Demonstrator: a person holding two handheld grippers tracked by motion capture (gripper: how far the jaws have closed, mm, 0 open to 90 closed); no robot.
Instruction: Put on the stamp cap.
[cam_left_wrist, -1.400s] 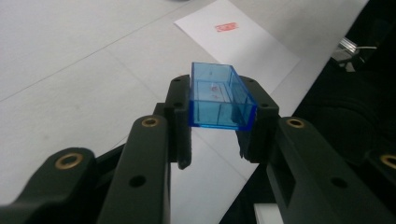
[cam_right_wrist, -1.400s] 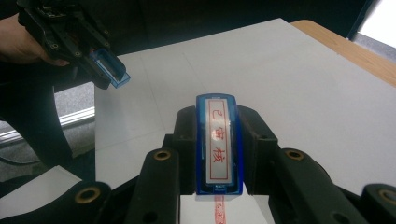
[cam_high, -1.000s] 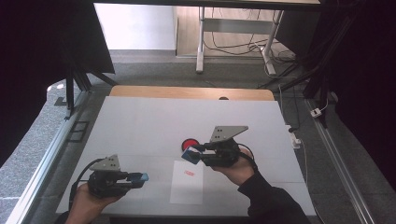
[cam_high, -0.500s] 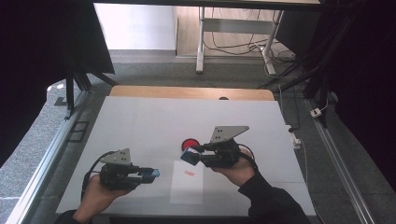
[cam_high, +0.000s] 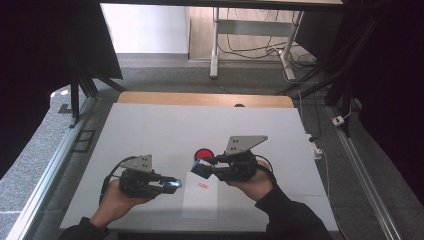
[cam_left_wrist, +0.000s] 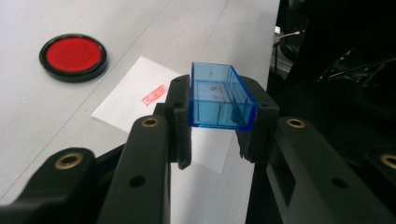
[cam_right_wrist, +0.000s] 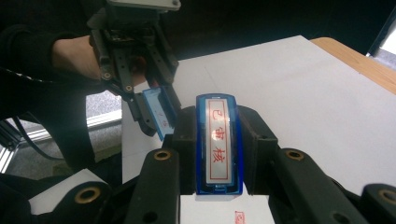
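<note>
My left gripper (cam_left_wrist: 217, 128) is shut on a clear blue stamp cap (cam_left_wrist: 219, 95), held just above the table. In the high view the left gripper (cam_high: 170, 185) lies level, pointing right at the left edge of a white paper sheet (cam_high: 200, 202). My right gripper (cam_right_wrist: 217, 154) is shut on a blue stamp (cam_right_wrist: 218, 140) whose white face with red characters is turned up. In the high view the right gripper (cam_high: 201, 169) hovers over the sheet's top edge, pointing left. A red imprint (cam_high: 201, 185) marks the paper. The two grippers face each other, a short gap apart.
A round red ink pad (cam_high: 203, 153) with a black rim sits just beyond the paper, close to the right gripper's tip. The white table top (cam_high: 150, 130) ends in a wooden strip at the far edge. Metal rails run along both sides.
The left hand has moved right with the blue cap, from the table's left part to the paper's left edge. The right hand has stayed in place.
</note>
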